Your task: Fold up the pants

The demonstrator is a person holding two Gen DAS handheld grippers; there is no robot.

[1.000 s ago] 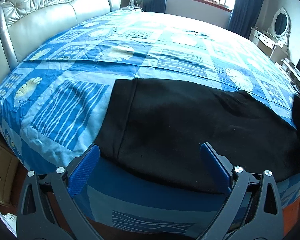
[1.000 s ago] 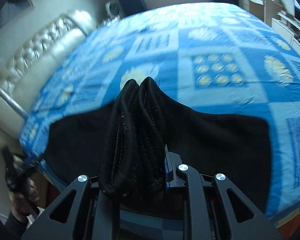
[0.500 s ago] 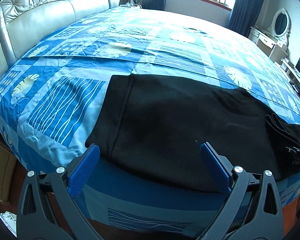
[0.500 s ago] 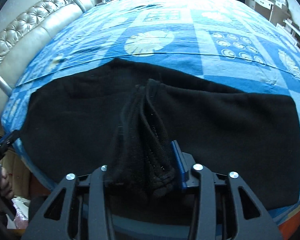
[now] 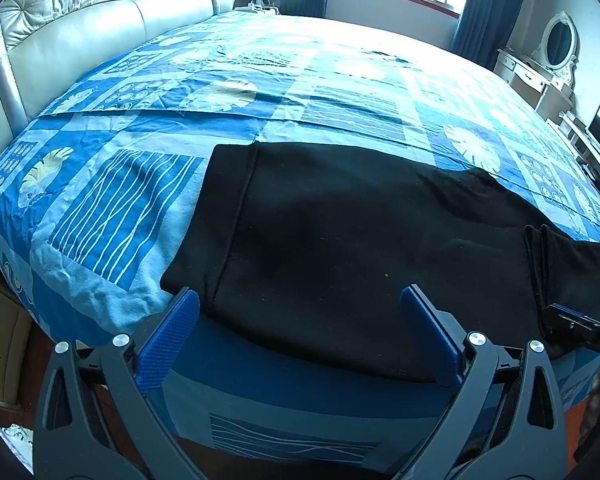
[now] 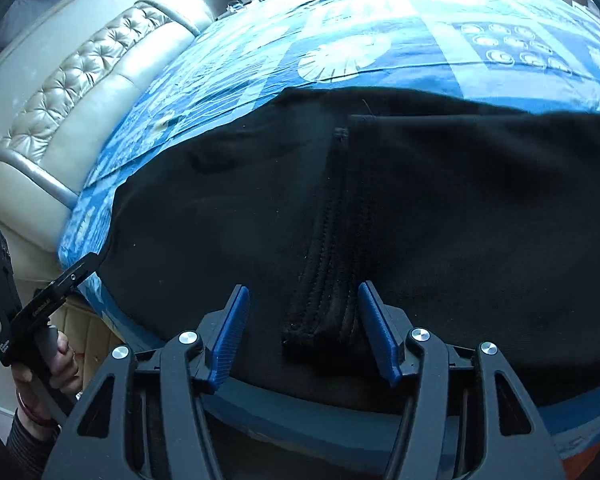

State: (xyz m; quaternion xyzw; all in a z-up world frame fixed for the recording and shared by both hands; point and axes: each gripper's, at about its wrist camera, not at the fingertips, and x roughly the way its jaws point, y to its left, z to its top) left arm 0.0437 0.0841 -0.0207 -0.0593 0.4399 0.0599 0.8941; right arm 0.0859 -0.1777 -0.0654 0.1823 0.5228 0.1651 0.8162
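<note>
Right tool opening around the black pants' bunched hem, seemingly untouched.

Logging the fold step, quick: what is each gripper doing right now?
Left gripper: open, empty, at the near edge of the black pants.
Right gripper: jaws opening; the pants' ribbed hem lies between them, unpinched.

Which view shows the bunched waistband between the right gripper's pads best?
The right wrist view: the waistband lies close up between the right gripper, whose jaws are opening, with its ribbed layers clear. The left wrist view shows it only small and dark at the pants' far right end.
</note>
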